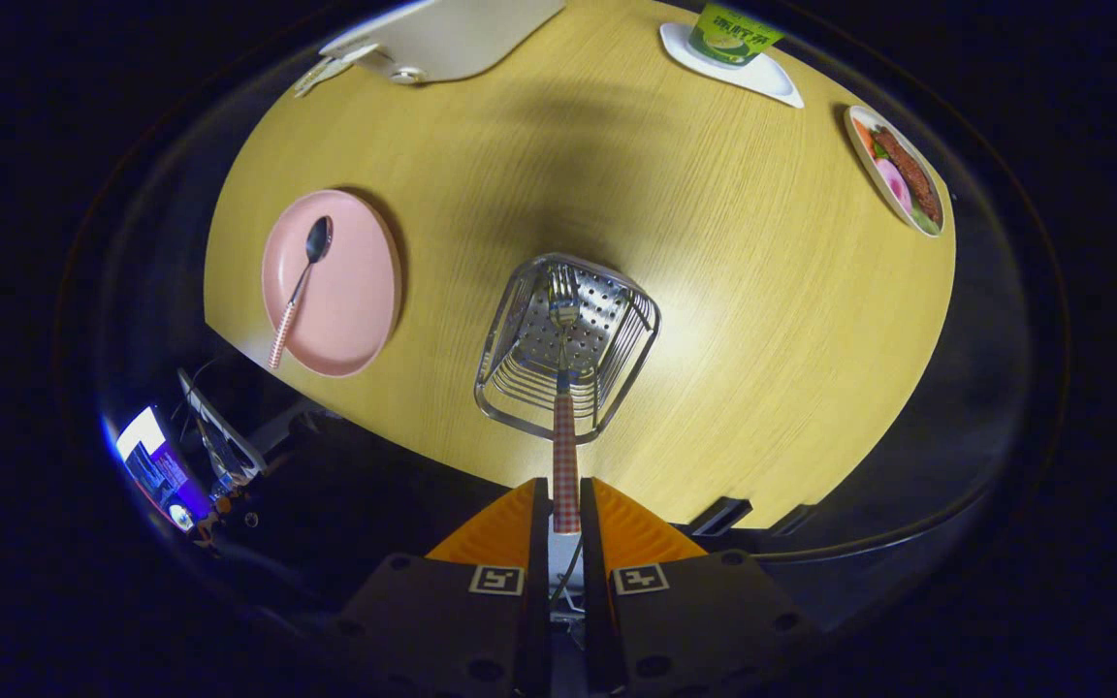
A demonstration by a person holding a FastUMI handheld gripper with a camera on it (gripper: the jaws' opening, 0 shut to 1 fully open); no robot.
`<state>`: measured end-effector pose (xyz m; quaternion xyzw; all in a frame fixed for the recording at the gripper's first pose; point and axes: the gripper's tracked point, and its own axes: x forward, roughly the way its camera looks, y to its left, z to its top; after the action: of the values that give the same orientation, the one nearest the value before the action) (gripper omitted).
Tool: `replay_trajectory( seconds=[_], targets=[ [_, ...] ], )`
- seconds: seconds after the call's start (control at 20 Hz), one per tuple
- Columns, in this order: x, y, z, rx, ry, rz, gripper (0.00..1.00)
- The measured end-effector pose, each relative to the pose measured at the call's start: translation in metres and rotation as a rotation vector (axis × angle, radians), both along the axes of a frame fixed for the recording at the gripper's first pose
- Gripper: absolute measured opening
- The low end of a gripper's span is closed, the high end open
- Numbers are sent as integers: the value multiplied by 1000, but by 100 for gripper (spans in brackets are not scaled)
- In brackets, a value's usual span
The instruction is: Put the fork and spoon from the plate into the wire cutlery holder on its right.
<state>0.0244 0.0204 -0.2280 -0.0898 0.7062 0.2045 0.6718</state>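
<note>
I look straight down at a round wooden table. My gripper [565, 504] is shut on the checkered handle of the fork [564, 427]. The fork hangs tines down, its metal end inside the wire cutlery holder [617, 361] just ahead of the fingers. Left of the holder lies the pink plate [350, 291]. On it rests the spoon [299, 286], bowl pointing away, its checkered handle reaching over the plate's near rim.
At the table's far side stand a white device [442, 39] and a green cup [733, 34] on a white coaster. A dish of food [898, 170] sits at the far right edge. Cables and a lit screen [156, 465] lie below the table, left.
</note>
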Motion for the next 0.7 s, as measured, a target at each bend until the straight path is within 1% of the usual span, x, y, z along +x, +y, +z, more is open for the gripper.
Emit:
replay_trajectory(
  seconds=[0.1,0.2,0.3,0.35,0.45,0.55,0.6,0.7],
  targets=[
    [8,13,24,84,-98,-47,18],
    [9,34,48,182,-181,-88,33],
    [0,65,65,286,-227,-113,36],
    [-6,82,70,330,-233,-126,37],
    [-21,122,73,418,-216,-156,46],
    [-34,168,71,512,-174,-206,46],
    [-40,186,67,533,-150,-229,46],
    [-49,214,43,520,-107,-252,48]
  ],
)
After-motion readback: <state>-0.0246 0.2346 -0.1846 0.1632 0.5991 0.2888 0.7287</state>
